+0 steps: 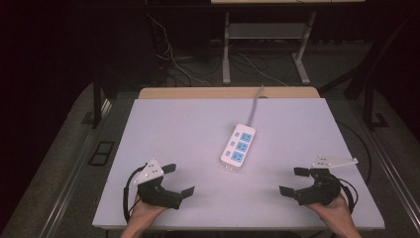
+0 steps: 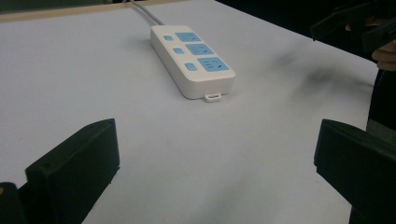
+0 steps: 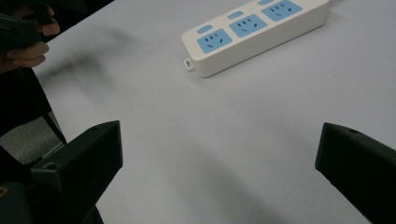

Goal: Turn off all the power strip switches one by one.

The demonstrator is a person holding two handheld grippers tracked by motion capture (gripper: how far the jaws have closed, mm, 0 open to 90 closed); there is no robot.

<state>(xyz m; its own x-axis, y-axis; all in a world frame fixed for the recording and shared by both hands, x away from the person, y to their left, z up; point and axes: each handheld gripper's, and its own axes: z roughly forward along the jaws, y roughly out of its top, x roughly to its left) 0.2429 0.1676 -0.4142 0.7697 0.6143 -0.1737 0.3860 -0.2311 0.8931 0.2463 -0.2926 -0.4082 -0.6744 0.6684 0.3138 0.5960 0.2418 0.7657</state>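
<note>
A white power strip (image 1: 238, 147) with three blue sockets and blue switches lies near the middle of the pale table (image 1: 188, 129), its grey cord running off the far edge. It also appears ahead in the left gripper view, power strip (image 2: 192, 60), and at the top of the right gripper view, power strip (image 3: 252, 32). My left gripper (image 1: 178, 179) rests near the front left edge, open and empty. My right gripper (image 1: 293, 181) sits near the front right edge, open and empty. Both point inward toward the strip, well short of it.
The strip's grey cord (image 1: 255, 106) crosses the wooden back edge (image 1: 228, 92). Beyond the table stand metal frame legs (image 1: 226, 49) and loose cables on the floor. The table's front edge lies just under both hands.
</note>
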